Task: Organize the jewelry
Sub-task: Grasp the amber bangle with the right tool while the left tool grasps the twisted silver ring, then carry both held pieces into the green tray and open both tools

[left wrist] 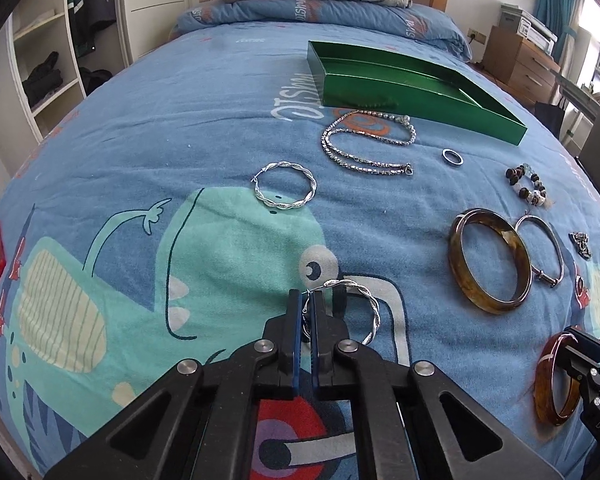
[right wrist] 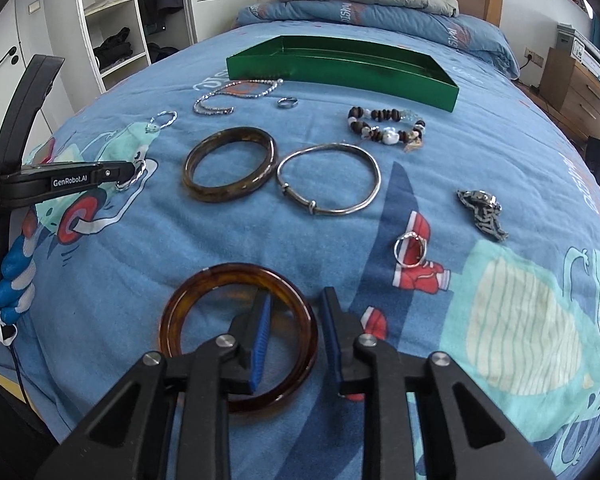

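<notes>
My left gripper (left wrist: 307,296) is shut on a twisted silver hoop earring (left wrist: 360,292), whose loop sticks out to the right just above the blue bedspread. From the right wrist view the same gripper (right wrist: 128,172) and hoop (right wrist: 138,176) show at the left. My right gripper (right wrist: 294,292) straddles the right rim of a brown amber bangle (right wrist: 236,271) lying on the bed, with one finger inside the ring and one outside. A gap still shows beside the inner pad. A green tray (left wrist: 400,80) lies further up the bed.
Between the grippers and the tray lie a second twisted hoop (left wrist: 278,204), a chain necklace (left wrist: 364,166), another amber bangle (right wrist: 228,196), a silver bangle (right wrist: 332,211), a beaded bracelet (right wrist: 384,136), two small rings and a dark metal piece (right wrist: 484,212). Folded bedding and pillows sit at the head.
</notes>
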A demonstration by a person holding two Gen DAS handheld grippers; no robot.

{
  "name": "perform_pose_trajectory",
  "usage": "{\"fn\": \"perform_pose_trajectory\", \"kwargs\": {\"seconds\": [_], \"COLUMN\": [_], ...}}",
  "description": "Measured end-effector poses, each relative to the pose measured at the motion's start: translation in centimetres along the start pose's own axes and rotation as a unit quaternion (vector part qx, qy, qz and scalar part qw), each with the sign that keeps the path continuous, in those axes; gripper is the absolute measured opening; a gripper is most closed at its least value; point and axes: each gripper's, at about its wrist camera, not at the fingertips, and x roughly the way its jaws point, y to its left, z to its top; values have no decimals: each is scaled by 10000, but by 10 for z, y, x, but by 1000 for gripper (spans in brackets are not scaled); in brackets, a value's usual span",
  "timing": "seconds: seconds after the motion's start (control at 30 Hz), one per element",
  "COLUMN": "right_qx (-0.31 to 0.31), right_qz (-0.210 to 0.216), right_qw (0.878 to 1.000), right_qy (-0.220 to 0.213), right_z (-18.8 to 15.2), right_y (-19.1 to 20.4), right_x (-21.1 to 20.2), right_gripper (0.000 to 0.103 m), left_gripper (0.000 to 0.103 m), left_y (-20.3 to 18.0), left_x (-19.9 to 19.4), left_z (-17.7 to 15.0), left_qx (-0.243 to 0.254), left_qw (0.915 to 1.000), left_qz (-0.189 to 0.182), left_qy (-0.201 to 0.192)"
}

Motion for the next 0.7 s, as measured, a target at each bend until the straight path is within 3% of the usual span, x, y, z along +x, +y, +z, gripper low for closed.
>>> {"fn": "perform_pose_trajectory", "kwargs": {"seconds": [0.07,0.33,0.57,0.7], "right_qx": [9,156,225,380], "right_qz": [-29,100,61,-21], "right_qw": [10000,9968,9875,9844], "right_qy": [-77,-777,-1560,-1718], "right_z": [0,21,112,174], "right_y": [-2,-15,-52,-81], "right_x": [-2,-32,-50,-25], "right_gripper": [11,10,10,10], "left_gripper": [3,3,3,3], "left_y": [-1,-4,-19,-35], "left_x": [-3,-40,-37,-10], "left_z": [0,29,117,171], "left_qx": [2,-69,-117,-169], "left_qw": [10000,9982,9933,9919], "left_qz": [42,-57,-364,-499], "left_qy": [-42,-593,-1088,-1160]}}
